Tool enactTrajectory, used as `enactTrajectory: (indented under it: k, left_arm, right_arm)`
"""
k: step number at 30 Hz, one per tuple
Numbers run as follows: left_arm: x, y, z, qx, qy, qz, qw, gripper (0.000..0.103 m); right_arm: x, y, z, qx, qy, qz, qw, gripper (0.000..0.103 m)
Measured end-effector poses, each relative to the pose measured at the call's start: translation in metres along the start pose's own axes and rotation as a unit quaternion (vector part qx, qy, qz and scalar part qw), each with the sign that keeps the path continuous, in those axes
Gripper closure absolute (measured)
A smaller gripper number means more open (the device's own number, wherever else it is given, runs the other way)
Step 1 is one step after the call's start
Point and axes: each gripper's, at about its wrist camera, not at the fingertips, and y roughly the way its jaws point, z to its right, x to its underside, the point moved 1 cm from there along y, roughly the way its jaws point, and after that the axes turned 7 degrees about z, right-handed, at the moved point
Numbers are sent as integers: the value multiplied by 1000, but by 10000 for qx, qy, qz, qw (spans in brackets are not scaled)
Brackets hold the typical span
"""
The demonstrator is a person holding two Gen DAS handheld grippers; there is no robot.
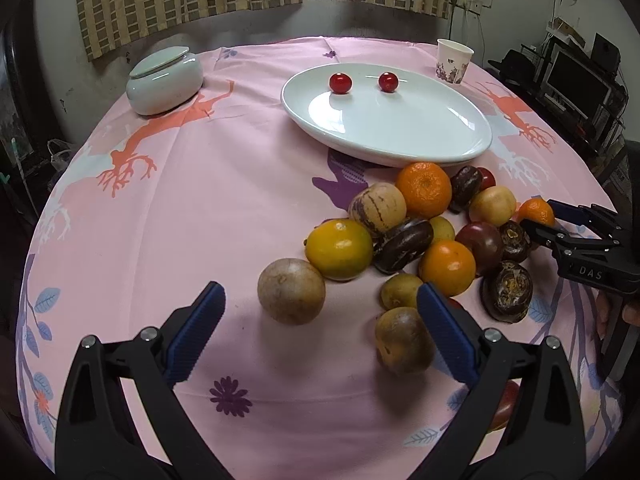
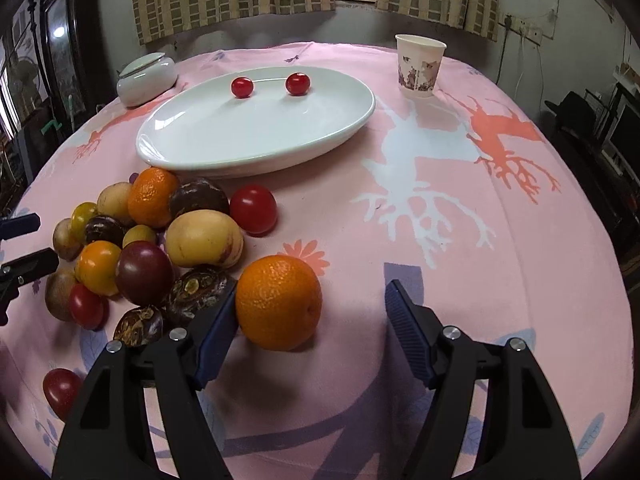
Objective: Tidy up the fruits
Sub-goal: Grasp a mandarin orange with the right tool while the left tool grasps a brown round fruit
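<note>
Clearly, the tabletop (image 2: 460, 200), covered with a pink printed cloth, carried everything, and the fruits were not yet sorted. The white oval plate (image 2: 200, 140) stood at the far side, probably as the place where the fruits should go. It held only two small red cherry tomatoes (image 2: 242, 87), well apart from each other on its far half; the rest of the plate was bare.

Just near of the plate lay the pile of fruits (image 1: 432, 232), touching one another: oranges, yellow and brown round fruits, dark purple ones and a few red tomatoes. They seemed to be heaped together only because nobody had arranged them so far.

The right claw (image 2: 310, 320) stood wide, pointing down to the cloth. One orange (image 2: 279, 302) lay between its jaws at the right edge of the pile. The left pad touched or nearly touched the orange, but the right pad was well apart, so I judged that nothing was gripped yet. This orange was likely chosen because it lay free at the edge.

The left claw (image 1: 320, 322) was also wide and held nothing, above the near-left part of the pile, beside a brown round fruit (image 1: 291, 291).

At the far left stood a lidded white jar (image 1: 165, 81), its contents hidden. At the far right stood a paper cup (image 2: 419, 66); I could not see inside it.
</note>
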Motion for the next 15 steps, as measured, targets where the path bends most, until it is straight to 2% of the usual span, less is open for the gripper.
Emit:
enactTrajectory:
  k: [1,3,6,9,15]
  left_arm:
    - [0,0,0,1,2,3,10000,5]
    - [1,2,-1,-25,52,-41,10000,4]
    - [1,3,-12,9,-92,-111,9999,4]
    - [0,2,-20,53,-228,-147,9996,4]
    - [0,1,-32,-74,-140,-151,9998,4]
  right_arm:
    - [0,0,-1,-19,-13,-2,10000,32]
    - [-1,-3,-8,-233,-158,-44,9996,65]
    - [0,-9,-18,-174,-368,-179,9990,66]
    - [-5,-18,-12,-207,-233,-8,9995,66]
    - [-8,-22,-4,-30,-169,-20,9998,66]
